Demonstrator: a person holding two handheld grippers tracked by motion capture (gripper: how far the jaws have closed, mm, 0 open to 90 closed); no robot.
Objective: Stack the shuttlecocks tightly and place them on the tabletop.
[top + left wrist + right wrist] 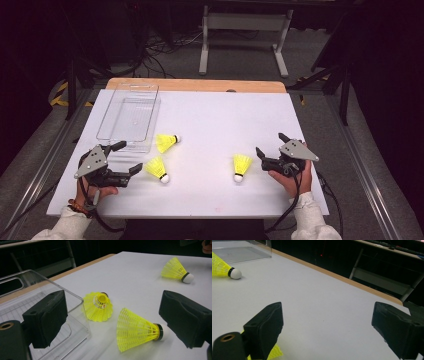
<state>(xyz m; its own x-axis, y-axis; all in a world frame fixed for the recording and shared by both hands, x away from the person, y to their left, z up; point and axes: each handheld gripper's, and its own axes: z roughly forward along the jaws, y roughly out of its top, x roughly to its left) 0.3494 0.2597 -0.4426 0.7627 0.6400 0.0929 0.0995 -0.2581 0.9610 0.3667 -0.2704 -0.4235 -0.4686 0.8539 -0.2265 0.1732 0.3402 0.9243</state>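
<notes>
Three yellow plastic shuttlecocks with white cork tips lie on the white table top [210, 120]. The left gripper [124, 159] stands wide open, holding nothing, near the left edge. The nearest shuttlecock [156, 169] lies just right of its jaws, not touching; the left gripper view shows it [136, 330] on its side between the pads. The second shuttlecock [166, 142] lies beside the clear plastic tray [131, 117] at far left. The right gripper [271, 147] is also open and empty, with the third shuttlecock [241, 166] just to its left; the right gripper view catches its skirt [274, 352] beneath one jaw.
</notes>
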